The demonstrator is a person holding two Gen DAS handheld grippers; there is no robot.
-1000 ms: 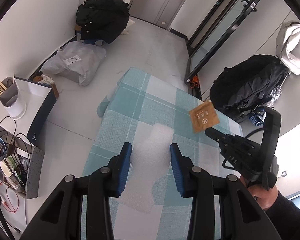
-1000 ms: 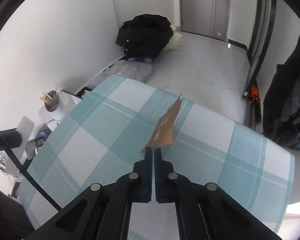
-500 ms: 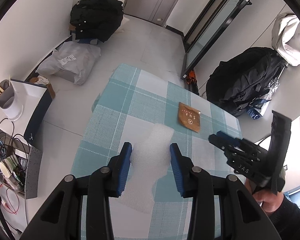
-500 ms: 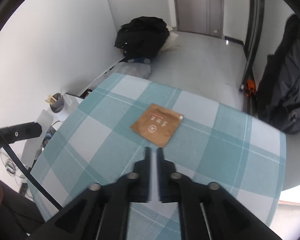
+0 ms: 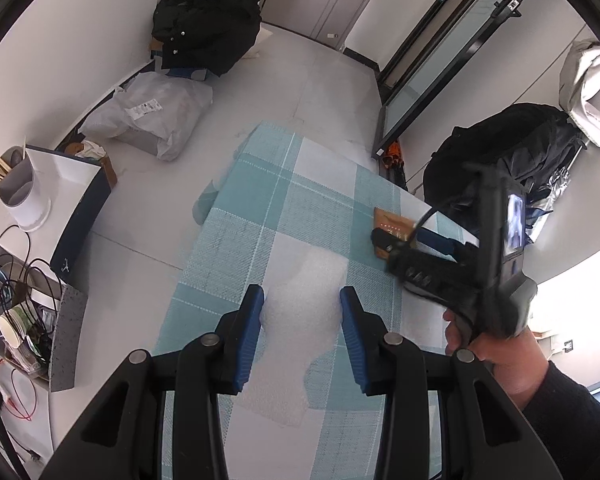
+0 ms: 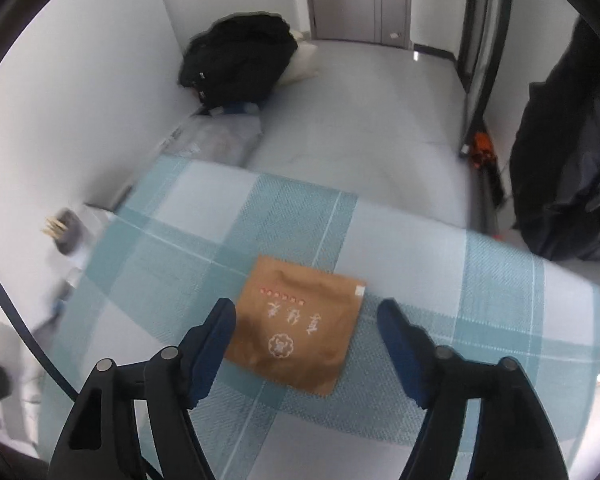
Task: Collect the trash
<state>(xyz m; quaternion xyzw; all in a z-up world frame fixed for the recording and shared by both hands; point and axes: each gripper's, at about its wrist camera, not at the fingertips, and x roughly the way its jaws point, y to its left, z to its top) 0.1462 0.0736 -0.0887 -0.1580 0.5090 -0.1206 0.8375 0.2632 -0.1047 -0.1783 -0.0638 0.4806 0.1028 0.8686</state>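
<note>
The brown paper packet [image 6: 300, 324] lies flat on the checked counter [image 6: 500, 280], directly ahead of the right gripper [image 6: 306, 316] and between its two fingers, which are opening wide with nothing pressed between them. The packet's broad side runs across the gap, a little skewed (its far-right corner tips toward the right finger), so a straight descent looks likely to straddle it. In the left wrist view the packet [image 5: 392, 224] sits at the far right of the counter, well away from the left gripper [image 5: 302, 316]. That gripper's jaws stand part-way apart above a white foam sheet [image 5: 296, 320], not visibly pinching it. The right hand is plainly the nearer one.
</note>
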